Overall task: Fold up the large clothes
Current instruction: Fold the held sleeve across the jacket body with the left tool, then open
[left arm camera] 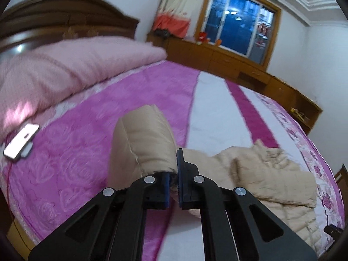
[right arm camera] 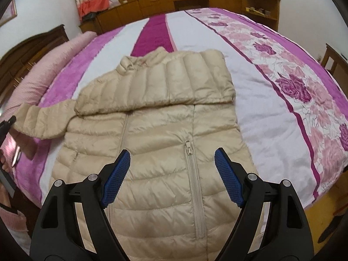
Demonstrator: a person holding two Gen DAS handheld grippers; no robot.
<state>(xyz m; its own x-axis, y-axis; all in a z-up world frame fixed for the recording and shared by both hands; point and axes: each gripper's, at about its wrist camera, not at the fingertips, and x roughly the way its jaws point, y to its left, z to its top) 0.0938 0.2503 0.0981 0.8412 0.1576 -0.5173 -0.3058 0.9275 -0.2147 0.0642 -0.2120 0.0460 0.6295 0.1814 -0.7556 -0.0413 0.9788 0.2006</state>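
A beige puffer jacket point(right arm camera: 156, 143) lies front up on the bed, its zip closed. One sleeve point(right arm camera: 174, 80) is folded across the chest. The other sleeve point(right arm camera: 41, 121) stretches out to the left, and its cuff point(left arm camera: 141, 139) is raised off the bed with my left gripper point(left arm camera: 173, 174) shut on it. The tip of that gripper point(right arm camera: 9, 120) shows at the left edge of the right wrist view. My right gripper point(right arm camera: 171, 158) hovers over the jacket's lower body, open, with nothing between its blue pads point(right arm camera: 228, 180).
The bed cover point(right arm camera: 271, 113) is striped pink, white and purple with roses. A phone point(left arm camera: 21, 141) lies on it near a rolled pink quilt point(left arm camera: 76, 69) by the dark headboard point(left arm camera: 65, 13). Wooden cabinets point(left arm camera: 217, 58) run under the window beyond the bed.
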